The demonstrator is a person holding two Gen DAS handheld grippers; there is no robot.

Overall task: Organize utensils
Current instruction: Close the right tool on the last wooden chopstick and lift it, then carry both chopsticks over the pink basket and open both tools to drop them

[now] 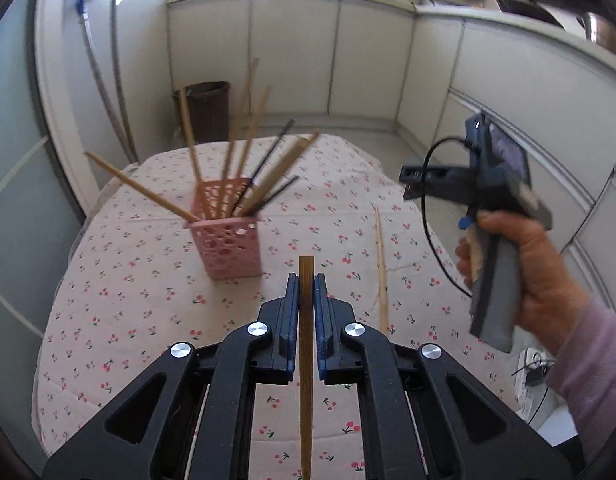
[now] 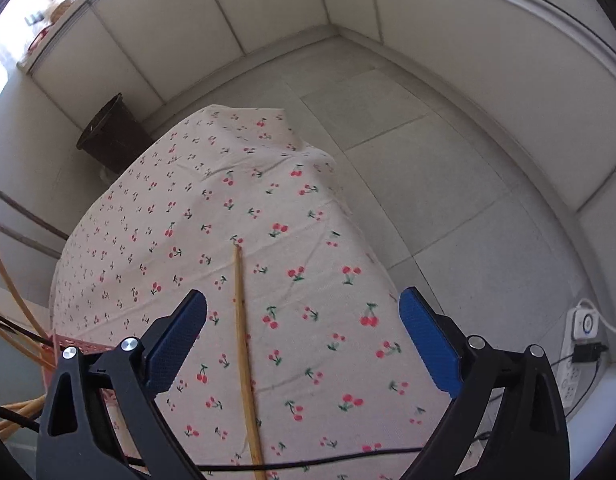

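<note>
Our left tongs (image 1: 306, 280) are clamped on a dark chopstick (image 1: 306, 360), held above the tabletop (image 1: 147, 312) near the pink basket (image 1: 227, 246) of chopsticks. Our right tongs (image 2: 303, 334) stand wide apart above a pale chopstick (image 2: 243, 344) lying on the tabletop, apparently not touching it

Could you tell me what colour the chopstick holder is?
Pink, a perforated holder; clearest in the left wrist view.
</note>
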